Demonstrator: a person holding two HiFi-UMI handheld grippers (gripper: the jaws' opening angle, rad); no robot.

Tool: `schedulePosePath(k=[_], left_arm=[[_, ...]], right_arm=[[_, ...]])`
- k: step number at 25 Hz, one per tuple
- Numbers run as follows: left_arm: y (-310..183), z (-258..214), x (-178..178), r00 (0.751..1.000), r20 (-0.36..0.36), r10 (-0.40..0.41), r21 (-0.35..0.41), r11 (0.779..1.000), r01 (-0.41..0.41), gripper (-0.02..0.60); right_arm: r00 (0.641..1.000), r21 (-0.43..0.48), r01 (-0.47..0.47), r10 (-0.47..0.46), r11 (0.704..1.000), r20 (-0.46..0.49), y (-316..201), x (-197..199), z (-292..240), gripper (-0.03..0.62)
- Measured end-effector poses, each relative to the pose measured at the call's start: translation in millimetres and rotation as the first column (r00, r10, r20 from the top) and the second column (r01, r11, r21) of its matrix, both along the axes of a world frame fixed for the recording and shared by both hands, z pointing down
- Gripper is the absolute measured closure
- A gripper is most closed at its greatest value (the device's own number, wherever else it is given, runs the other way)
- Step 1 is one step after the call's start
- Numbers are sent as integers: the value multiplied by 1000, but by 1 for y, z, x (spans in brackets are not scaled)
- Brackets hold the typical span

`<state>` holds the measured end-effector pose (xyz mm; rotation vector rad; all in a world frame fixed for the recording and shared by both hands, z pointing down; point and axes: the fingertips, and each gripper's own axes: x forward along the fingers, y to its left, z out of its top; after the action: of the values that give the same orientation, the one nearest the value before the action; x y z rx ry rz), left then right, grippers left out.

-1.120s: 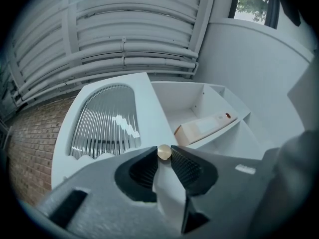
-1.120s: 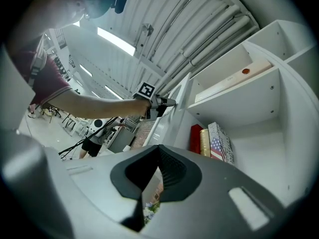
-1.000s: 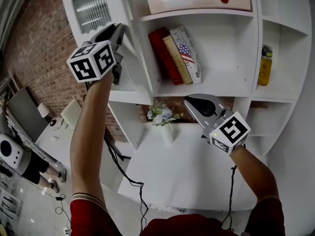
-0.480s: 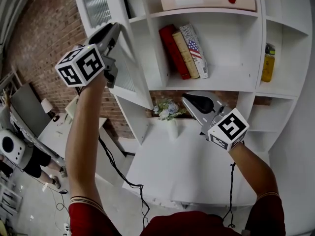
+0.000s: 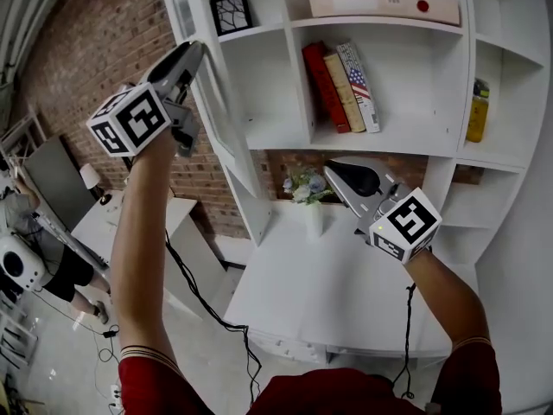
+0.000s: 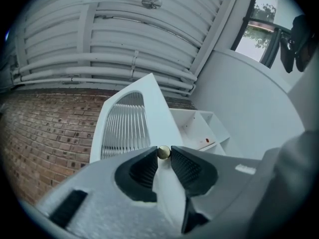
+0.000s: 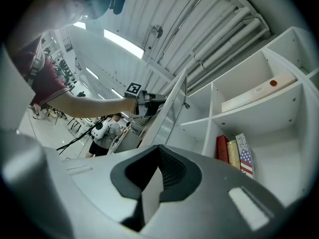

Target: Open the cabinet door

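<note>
Closest in the head view are two bare forearms in red sleeves, with a thin black cable [image 5: 207, 301] hanging below the raised left one. The right gripper [image 5: 333, 173], a grey plastic shell with a black-and-white marker cube at its back, hovers above the smooth white desk top [image 5: 346, 301]. Its ribbed black pads are pressed together with nothing between them. The left gripper [image 5: 190, 54] is lifted higher and angled upward at the cabinet door [image 6: 158, 108]. In the left gripper view its jaws are opening, and the tips of the two grooved dark pads touch either side of a small round brass-coloured knob [image 6: 163, 153] on the door's edge. The door is a white painted frame with an arched pane of vertically fluted glass [image 6: 124, 128]. It stands swung well out from the upper left compartment of the white shelf unit, nearly edge-on to the head camera. Behind it that compartment holds a small black-framed picture [image 5: 232, 12]. The next bay has three leaning books [image 5: 346, 85]: one red, one tan and one printed with a flag. On the shelf above them lies a long cream box [image 5: 380, 5] with a red dot. A small white vase of pale flowers [image 5: 308, 188] sits at the back of the desk, and a yellow bottle [image 5: 477, 111] stands in the right bay. Rough red brick wall [image 5: 95, 50] runs off to the left.
</note>
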<state>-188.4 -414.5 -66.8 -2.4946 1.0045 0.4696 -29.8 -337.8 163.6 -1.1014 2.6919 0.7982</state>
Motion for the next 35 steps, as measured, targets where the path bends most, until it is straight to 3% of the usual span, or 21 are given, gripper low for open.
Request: schedulePosePath(k=[12, 19, 24, 29, 35], left_arm=[[24, -2, -92, 999, -34, -42, 1, 999, 42, 488], [26, 0, -145, 988, -114, -107, 7, 994, 109, 508], [19, 3, -177, 969, -112, -221, 6, 975, 223, 543], [14, 6, -203, 927, -78, -368, 15, 929, 370, 583], [25, 22, -227, 911, -100, -401, -9, 916, 402, 580]], right_arm=[[999, -19, 43, -43, 999, -11, 12, -58, 10, 582], [999, -34, 32, -32, 999, 8, 13, -68, 12, 582], [999, -46, 39, -38, 998, 3, 13, -80, 15, 582], [998, -54, 58, -58, 997, 2, 12, -94, 18, 582], [996, -57, 88, -88, 994, 1, 9, -100, 20, 582]])
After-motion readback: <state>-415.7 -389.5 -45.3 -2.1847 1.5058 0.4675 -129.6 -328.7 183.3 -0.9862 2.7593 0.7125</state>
